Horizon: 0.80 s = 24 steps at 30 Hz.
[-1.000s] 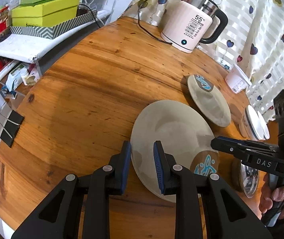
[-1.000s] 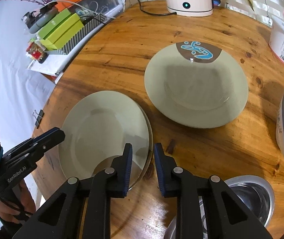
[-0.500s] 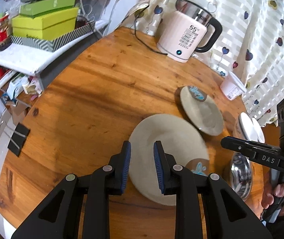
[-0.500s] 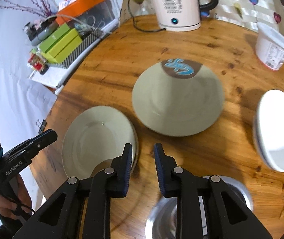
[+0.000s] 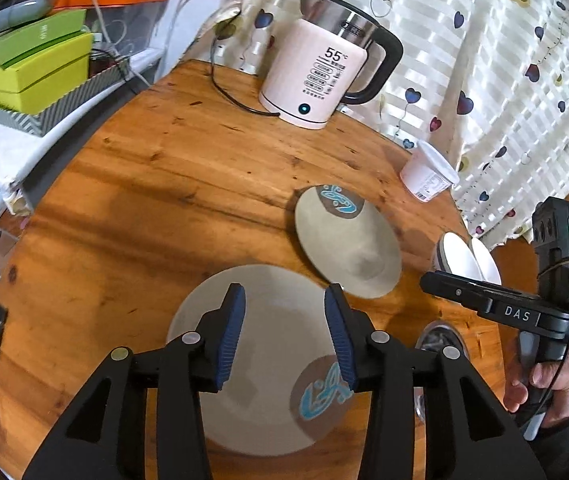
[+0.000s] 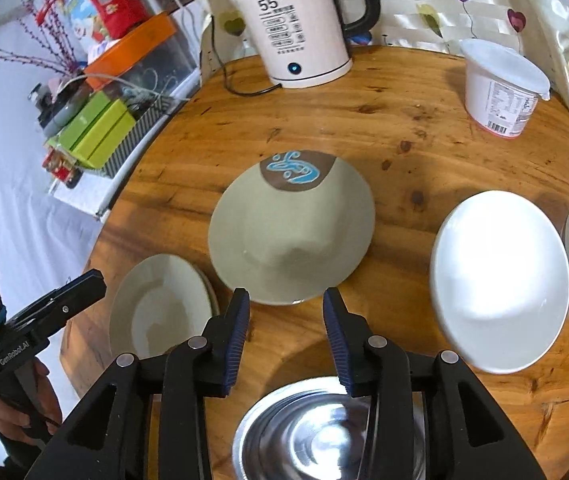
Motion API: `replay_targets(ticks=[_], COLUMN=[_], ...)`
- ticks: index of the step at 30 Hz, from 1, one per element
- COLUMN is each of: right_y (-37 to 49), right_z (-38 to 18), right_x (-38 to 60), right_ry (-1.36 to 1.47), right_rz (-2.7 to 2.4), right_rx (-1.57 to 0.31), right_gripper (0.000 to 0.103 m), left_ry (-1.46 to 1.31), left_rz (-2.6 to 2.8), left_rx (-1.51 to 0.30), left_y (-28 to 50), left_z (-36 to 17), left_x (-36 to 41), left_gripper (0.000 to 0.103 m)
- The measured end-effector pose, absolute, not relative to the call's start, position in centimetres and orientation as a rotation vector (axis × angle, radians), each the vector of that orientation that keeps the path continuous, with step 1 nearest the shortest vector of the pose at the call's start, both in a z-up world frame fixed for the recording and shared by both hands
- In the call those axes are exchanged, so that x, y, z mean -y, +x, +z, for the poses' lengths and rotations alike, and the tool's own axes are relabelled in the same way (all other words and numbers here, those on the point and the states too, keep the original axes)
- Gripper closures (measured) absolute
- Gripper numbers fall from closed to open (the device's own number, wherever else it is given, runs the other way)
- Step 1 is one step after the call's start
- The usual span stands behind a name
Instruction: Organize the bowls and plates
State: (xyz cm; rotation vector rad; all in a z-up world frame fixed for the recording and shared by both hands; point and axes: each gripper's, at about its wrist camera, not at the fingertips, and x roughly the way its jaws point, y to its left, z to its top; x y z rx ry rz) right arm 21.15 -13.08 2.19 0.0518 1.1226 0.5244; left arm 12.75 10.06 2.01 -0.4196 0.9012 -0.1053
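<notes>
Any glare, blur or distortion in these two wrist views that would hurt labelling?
Both views are fisheye, with black corners and a bowed table edge. Right wrist: the white bowl is blown out, and the steel bowl is smeared with reflections. Left wrist: mostly sharp; the kettle display is readable.

Both views were fisheye, each riding on its own gripper and looking forward and steeply down along the fingers at the round wooden table (image 5: 156,184). Left view sat close above the near grey plate (image 5: 268,400), facing the kettle (image 5: 320,76) at the far edge. Right view hung over the steel bowl (image 6: 324,432), same heading. Shared: kettle (image 6: 300,24), far plate (image 5: 348,248) (image 6: 292,228), yogurt tub (image 5: 428,176) (image 6: 504,88), green boxes (image 5: 32,68) at left. Each view caught the other gripper at its edge.
</notes>
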Motion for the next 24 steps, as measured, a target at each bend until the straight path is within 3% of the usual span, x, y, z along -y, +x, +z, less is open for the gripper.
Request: replay_targets(ticks=[24], right_y=[29.9], right_z=[0.4], right_x=[13.6], right_ry=[0.037], right_rz=[0.466], right_rx=[-1.176], right_gripper=[0.065], left_ry=[-0.468], left_rz=[-0.106], left_rx=[-1.022], left_y=[21.6], left_z=[-1.2], left_x=[-8.8], left_gripper=[0.061])
